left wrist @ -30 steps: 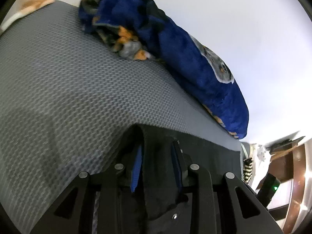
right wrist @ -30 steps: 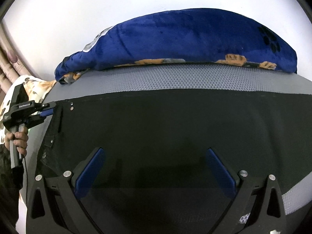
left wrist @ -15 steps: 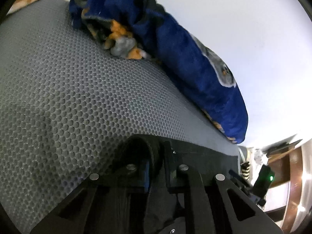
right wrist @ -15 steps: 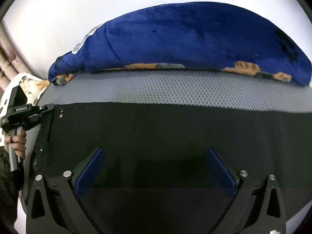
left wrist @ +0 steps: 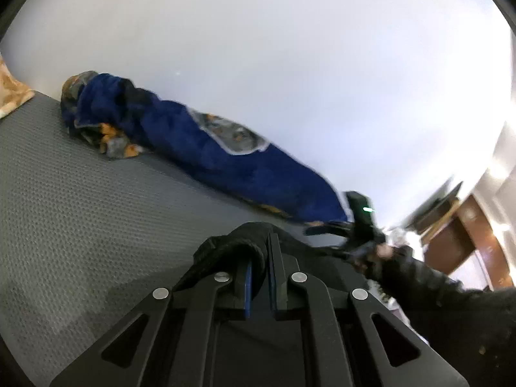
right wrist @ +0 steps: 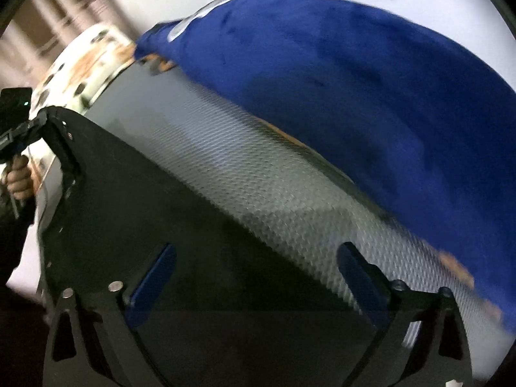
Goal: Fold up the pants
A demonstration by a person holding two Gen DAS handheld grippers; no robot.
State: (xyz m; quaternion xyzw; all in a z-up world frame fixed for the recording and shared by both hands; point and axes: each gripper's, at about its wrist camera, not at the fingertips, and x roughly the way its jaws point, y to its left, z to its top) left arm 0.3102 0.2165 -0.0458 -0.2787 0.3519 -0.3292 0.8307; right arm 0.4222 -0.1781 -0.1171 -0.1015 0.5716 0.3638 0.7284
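1. At the far left of the right wrist view, the left gripper (right wrist: 42, 122) pinched the waistband corner of the black pants (right wrist: 154, 213), held by a bare hand (right wrist: 17, 177).
2. In its own view, the left gripper (left wrist: 259, 258) had its blue pads pressed together on a bunched fold of the pants (left wrist: 238, 242), raised above the grey textured mattress (left wrist: 80, 213).
3. The pants spread dark and flat across the mattress (right wrist: 245, 174), stretching from that clamped corner toward the right gripper.
4. The right gripper (right wrist: 254, 274) hung over the pants with its fingers (right wrist: 151, 280) wide apart, nothing between them.
5. A blue plush blanket (right wrist: 354, 90) lay along the mattress edge against the white wall (left wrist: 290, 64), well apart from the pants.
6. The right gripper (left wrist: 342, 229) appeared blurred at the right of the left wrist view.
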